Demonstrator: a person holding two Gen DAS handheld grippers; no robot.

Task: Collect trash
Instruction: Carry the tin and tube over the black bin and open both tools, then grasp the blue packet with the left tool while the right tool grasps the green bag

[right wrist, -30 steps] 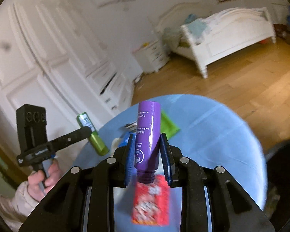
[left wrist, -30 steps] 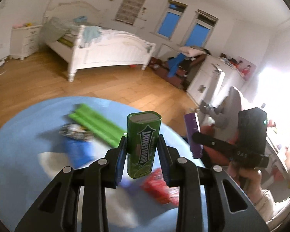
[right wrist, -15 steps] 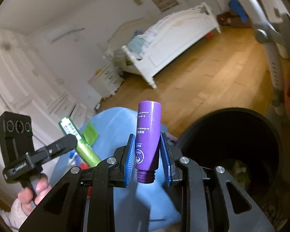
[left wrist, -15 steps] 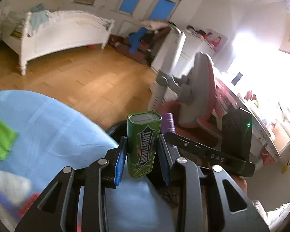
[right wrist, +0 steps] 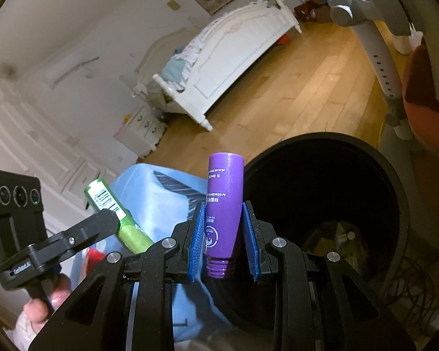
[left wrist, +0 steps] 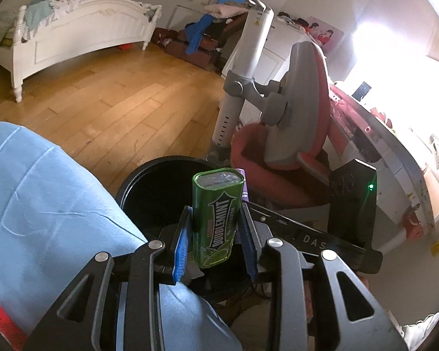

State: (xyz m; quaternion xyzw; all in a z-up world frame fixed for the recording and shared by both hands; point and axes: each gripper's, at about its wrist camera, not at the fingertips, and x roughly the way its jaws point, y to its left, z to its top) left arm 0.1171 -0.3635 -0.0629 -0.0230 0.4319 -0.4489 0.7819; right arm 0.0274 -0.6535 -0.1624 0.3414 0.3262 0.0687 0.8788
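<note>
Biggest worry here is the black trash bin (right wrist: 330,204) sitting right up against the blue-covered table (left wrist: 44,204): both hands are hovering near its rim rather than dead centre, so if either lets go from where it is, the piece could clip the rim or land on the cloth and slide to the floor. That's my guess from the angle, anyway. The left gripper (left wrist: 215,234) is clamped on the green gum tin (left wrist: 216,219), held upright over the near edge of the bin. The right gripper (right wrist: 224,239) is squeezed onto the purple bottle (right wrist: 224,213), cap end up, open neck down, so any leftover liquid could drip on the cloth. Count: one bin with some trash already at the bottom, one table, two grippers, one tin, one bottle, plus one red wrapper (left wrist: 3,321) on the table that hasn't been collected.
</note>
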